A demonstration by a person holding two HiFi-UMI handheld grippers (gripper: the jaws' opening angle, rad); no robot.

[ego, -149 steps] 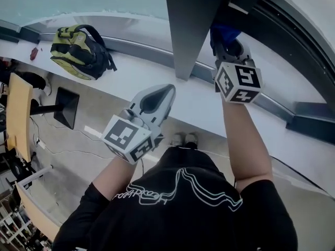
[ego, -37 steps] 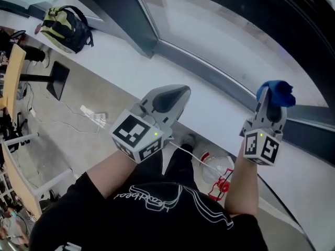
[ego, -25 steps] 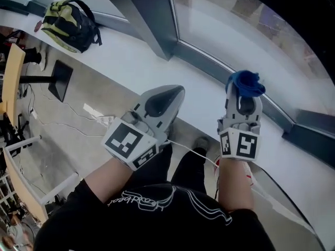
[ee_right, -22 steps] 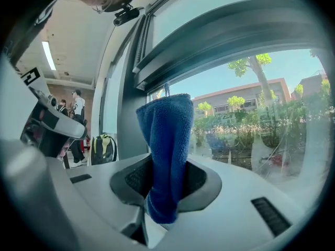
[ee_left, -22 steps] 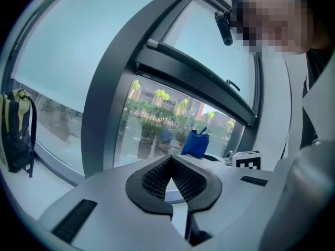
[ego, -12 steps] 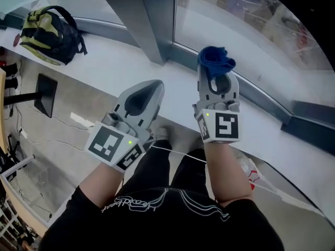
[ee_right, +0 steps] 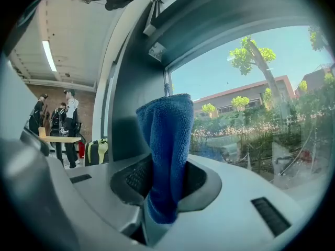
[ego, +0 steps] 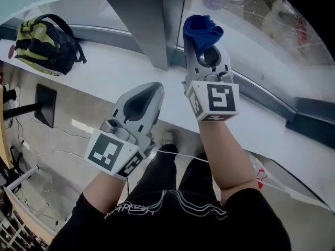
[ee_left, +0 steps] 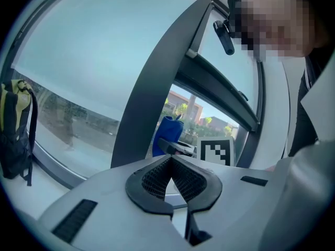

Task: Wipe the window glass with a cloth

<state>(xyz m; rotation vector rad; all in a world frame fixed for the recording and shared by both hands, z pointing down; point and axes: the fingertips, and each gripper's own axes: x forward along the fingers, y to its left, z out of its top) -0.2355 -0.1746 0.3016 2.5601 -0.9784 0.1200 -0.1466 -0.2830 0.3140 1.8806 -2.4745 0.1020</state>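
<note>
A blue cloth [ego: 202, 30] [ee_right: 166, 150] is pinched in my right gripper [ego: 204, 50] [ee_right: 163, 190], which is shut on it and raised close to the window glass [ego: 246, 30] [ee_right: 251, 103], just right of the dark grey window post [ego: 141, 20] [ee_right: 133, 109]. Whether the cloth touches the glass cannot be told. My left gripper [ego: 141, 99] [ee_left: 171, 179] is shut with nothing in it and hangs lower, over the white sill [ego: 104, 67]. The left gripper view also catches the blue cloth [ee_left: 166, 135] beside the post.
A yellow-and-black backpack [ego: 44, 38] [ee_left: 14, 132] lies on the sill at the left. A dark window frame [ego: 272, 101] runs along the foot of the glass. On the floor below are cables and a black stand base [ego: 44, 104]. People stand far back indoors [ee_right: 68, 114].
My right gripper, with the blue cloth in it, has swung from the far right leftward and up toward the glass beside the post. The left gripper stayed low, nearly unmoved.
</note>
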